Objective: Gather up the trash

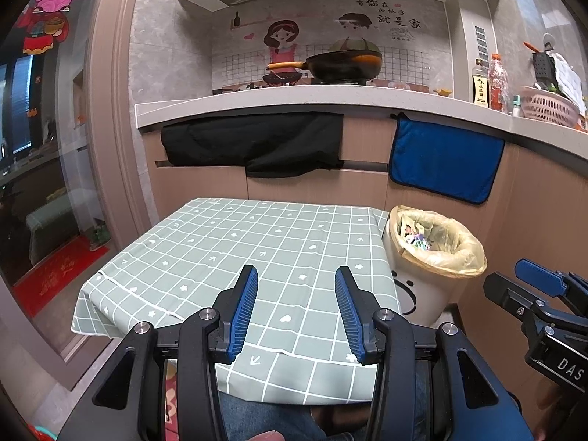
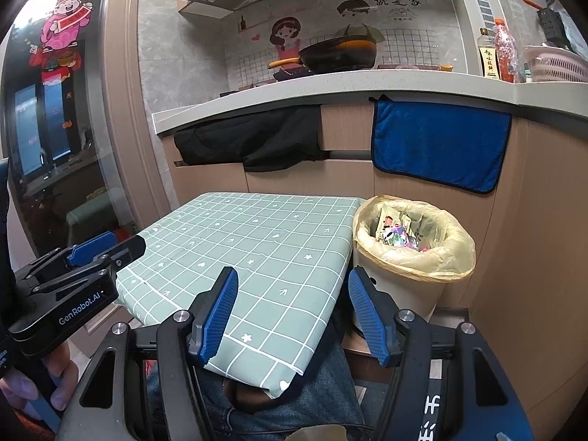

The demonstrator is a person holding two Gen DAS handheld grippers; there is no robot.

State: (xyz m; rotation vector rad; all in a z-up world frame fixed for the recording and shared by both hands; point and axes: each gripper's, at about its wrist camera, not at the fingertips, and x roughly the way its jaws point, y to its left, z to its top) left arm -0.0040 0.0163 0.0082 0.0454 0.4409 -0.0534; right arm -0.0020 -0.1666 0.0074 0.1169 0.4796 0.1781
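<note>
**Trash in the bin, table bare**

Wrappers (image 2: 397, 237) heaped inside the lined bin (image 2: 452, 257), just beside the table's (image 1: 257, 242) right edge. Nothing left lying on the checked cloth in either view. Left gripper (image 1: 296, 290) held over the near edge, jaws wide and holding nothing. Right gripper (image 2: 290, 294) near the corner by the bin, likewise spread and unloaded. Probably at or near the finish; floor mostly hidden, so any strays there impossible to rule out.

Smooth checked oilcloth on table (image 1: 235, 250); thin crinkled plastic liner (image 2: 441, 257) in matt bin (image 2: 400, 294); fluffy blue towel (image 2: 441, 143)
</note>
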